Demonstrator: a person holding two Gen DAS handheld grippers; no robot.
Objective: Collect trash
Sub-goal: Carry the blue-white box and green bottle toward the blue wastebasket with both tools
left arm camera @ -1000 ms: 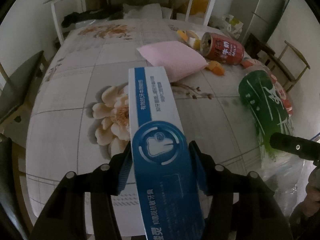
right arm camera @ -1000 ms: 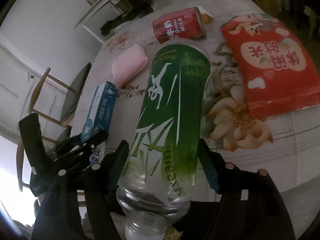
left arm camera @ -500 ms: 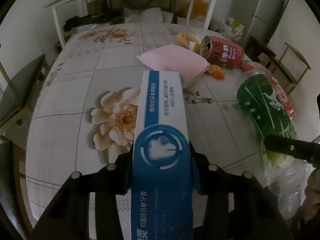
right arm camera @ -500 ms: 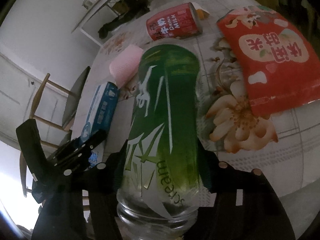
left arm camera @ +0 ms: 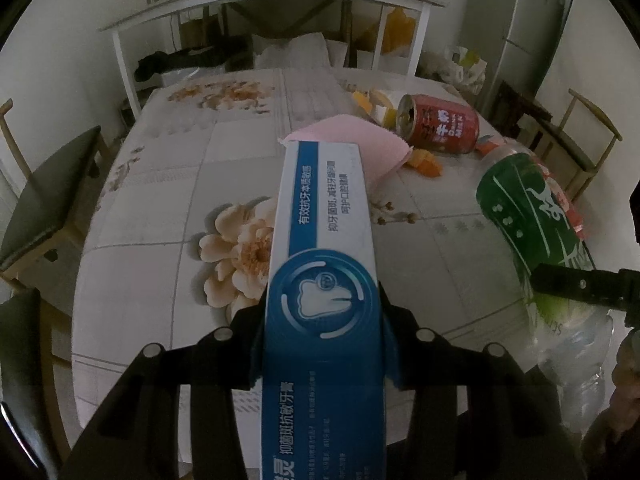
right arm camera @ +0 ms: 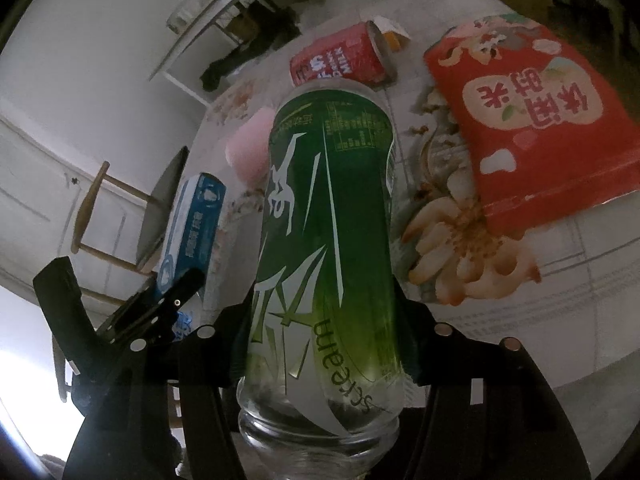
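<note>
My left gripper (left arm camera: 322, 320) is shut on a long blue and white toothpaste box (left arm camera: 324, 232) and holds it above the table. My right gripper (right arm camera: 324, 320) is shut on a clear plastic bottle with a green label (right arm camera: 328, 232), base pointing forward, lifted off the table. The bottle (left arm camera: 528, 216) also shows at the right of the left wrist view, and the box (right arm camera: 192, 228) at the left of the right wrist view. On the table lie a red drink can (left arm camera: 440, 128), a pink cloth (left arm camera: 360, 140), orange peel scraps (left arm camera: 424, 162) and a red snack bag (right arm camera: 532, 128).
The table has a flowered cloth (left arm camera: 180, 200). A white shelf rack (left arm camera: 272, 4) stands behind it. Wooden chairs stand at the left (left arm camera: 44, 200) and right (left arm camera: 580, 140). A fridge (left arm camera: 532, 32) stands at the back right.
Both grippers have lifted and tilted back with the box and the bottle; the box has swung to point straight ahead. More of the shelf rack shows.
</note>
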